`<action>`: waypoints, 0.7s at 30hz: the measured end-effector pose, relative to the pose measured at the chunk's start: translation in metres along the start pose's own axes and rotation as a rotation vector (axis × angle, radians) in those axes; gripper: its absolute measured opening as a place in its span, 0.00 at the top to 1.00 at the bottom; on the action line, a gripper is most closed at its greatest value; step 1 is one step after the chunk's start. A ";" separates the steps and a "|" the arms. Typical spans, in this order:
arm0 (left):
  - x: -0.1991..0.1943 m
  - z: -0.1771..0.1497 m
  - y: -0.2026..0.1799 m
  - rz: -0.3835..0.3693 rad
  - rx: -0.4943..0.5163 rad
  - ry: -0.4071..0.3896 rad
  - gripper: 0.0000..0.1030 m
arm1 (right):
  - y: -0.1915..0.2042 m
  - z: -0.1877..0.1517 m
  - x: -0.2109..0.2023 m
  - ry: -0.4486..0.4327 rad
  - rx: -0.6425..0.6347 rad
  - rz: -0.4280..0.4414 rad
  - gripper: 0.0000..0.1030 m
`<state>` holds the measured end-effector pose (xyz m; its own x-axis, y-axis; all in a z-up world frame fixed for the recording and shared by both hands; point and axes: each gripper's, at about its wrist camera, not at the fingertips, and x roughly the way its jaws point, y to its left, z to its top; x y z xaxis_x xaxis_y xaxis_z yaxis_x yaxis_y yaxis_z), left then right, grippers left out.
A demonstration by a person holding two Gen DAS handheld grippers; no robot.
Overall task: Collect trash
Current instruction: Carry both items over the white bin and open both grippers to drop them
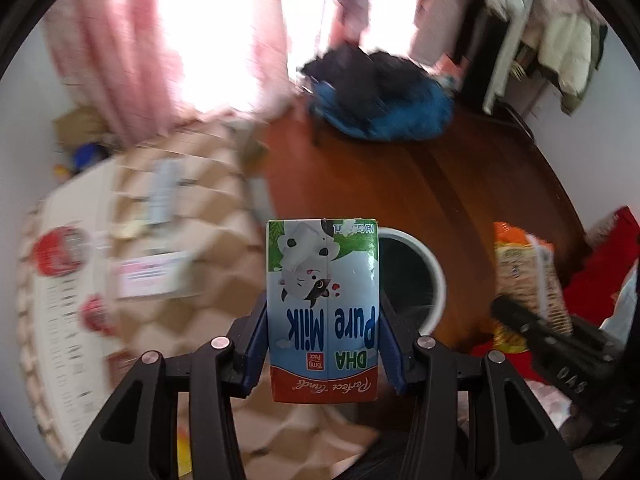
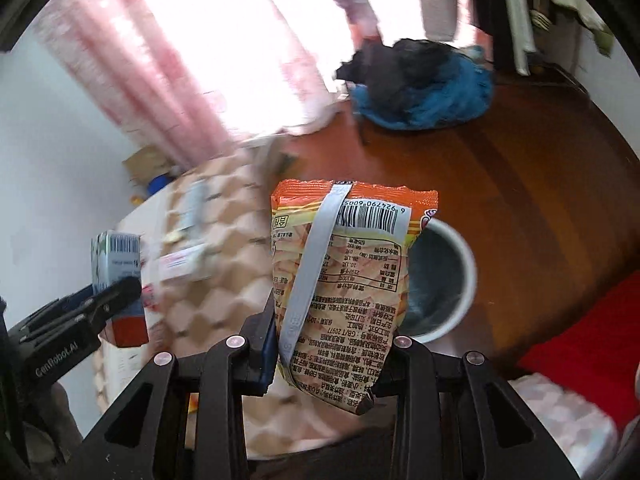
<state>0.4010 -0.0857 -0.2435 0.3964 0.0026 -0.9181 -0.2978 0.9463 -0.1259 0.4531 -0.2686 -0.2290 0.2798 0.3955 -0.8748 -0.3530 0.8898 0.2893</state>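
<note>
Crinkly snack bag (image 2: 340,276) in your right hand-held gripper (image 2: 324,364) may slip; left hand-held gripper (image 1: 322,344) clamps carton (image 1: 323,304); either could miss the bin (image 1: 434,276).

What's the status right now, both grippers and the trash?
Left gripper shut on milk carton. Right gripper shut on snack bag. White bin just ahead on floor, nothing blocking it.

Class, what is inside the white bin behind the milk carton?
The white bin shows only a dark interior; no contents are discernible. The milk carton in the left gripper covers its left side.
</note>
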 end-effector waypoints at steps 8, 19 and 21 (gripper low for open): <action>0.141 0.034 -0.047 -0.123 0.030 0.260 0.53 | -0.098 0.012 0.103 0.162 0.114 -0.013 0.66; 0.204 0.041 -0.041 -0.058 -0.024 0.362 0.10 | -0.165 -0.008 0.233 0.345 0.261 0.031 0.43; 0.198 0.037 -0.039 -0.026 -0.009 0.348 0.10 | -0.169 -0.010 0.241 0.349 0.275 0.037 0.34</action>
<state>0.5237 -0.1104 -0.4064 0.0844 -0.1332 -0.9875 -0.2996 0.9418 -0.1526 0.5709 -0.3258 -0.4928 -0.0630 0.3699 -0.9269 -0.0938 0.9225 0.3745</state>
